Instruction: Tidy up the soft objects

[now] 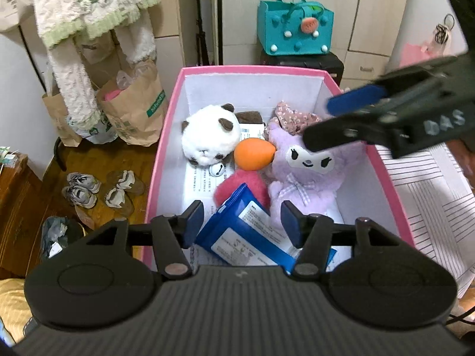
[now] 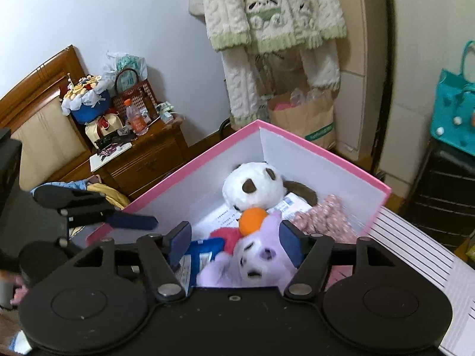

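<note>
A pink box point(image 1: 166, 136) with white inner walls holds a white panda plush point(image 1: 207, 136), a pink plush with an orange beak point(image 1: 253, 155), a purple plush point(image 1: 308, 172), a floral cloth point(image 1: 294, 115) and a blue packet point(image 1: 237, 228). My left gripper point(image 1: 243, 222) hangs open over the near end of the box, with the blue packet lying below and between its pads. My right gripper point(image 2: 236, 237) is open above the purple plush point(image 2: 252, 261), which rests in the box point(image 2: 326, 145). It also shows from the side as the right gripper point(image 1: 335, 121) over that plush.
Paper bags point(image 1: 130, 112) and shoes point(image 1: 101, 190) sit on the floor left of the box. A fluffy cardigan point(image 1: 89, 9) hangs above them. A teal felt bag point(image 1: 297, 26) stands behind the box. A striped surface point(image 1: 430, 192) lies to the right, and a cluttered wooden nightstand point(image 2: 142, 160) stands to the left.
</note>
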### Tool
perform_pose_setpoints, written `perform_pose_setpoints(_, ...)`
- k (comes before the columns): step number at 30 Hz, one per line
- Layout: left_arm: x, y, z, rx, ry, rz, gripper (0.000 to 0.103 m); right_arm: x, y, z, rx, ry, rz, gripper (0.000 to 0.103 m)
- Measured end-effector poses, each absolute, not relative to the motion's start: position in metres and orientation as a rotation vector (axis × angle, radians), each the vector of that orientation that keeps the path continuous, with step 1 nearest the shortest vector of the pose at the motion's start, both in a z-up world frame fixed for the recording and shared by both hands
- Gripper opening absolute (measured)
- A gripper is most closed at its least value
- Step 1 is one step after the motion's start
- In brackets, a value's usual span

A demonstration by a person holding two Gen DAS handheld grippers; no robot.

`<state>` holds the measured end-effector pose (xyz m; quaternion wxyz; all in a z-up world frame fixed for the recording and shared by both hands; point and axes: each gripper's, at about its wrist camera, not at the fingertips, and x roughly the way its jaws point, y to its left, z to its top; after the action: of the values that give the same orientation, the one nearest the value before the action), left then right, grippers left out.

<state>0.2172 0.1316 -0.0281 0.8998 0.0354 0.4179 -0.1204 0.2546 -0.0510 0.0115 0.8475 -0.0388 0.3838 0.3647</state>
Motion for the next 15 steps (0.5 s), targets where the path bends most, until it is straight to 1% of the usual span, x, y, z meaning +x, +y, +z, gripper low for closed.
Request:
perform_pose_setpoints(8,0.183,0.133,-0.009,0.048,0.835,-0.232,0.064,0.207,-0.077,0.030,-0.110,0.748,0.725,0.078)
perform_pose_setpoints(10,0.173,0.131,-0.003,0.044,0.825,-0.241,0.066,0.197,-0.083,0.033,-0.121,0.738,0.707,0.086)
perform_pose_setpoints(11,0.169,0.129,0.000,0.046,0.820,-0.243,0.071,0.192,-0.085,0.035,-0.126,0.734,0.691,0.090)
perform_pose_setpoints(13,0.159,0.124,0.005,0.054,0.808,-0.248,0.076,0.182,-0.089,0.037,-0.140,0.738,0.635,0.096)
perform_pose_setpoints(15,0.150,0.120,0.011,0.058,0.797,-0.257,0.077,0.173,-0.091,0.041,-0.167,0.760,0.557,0.096)
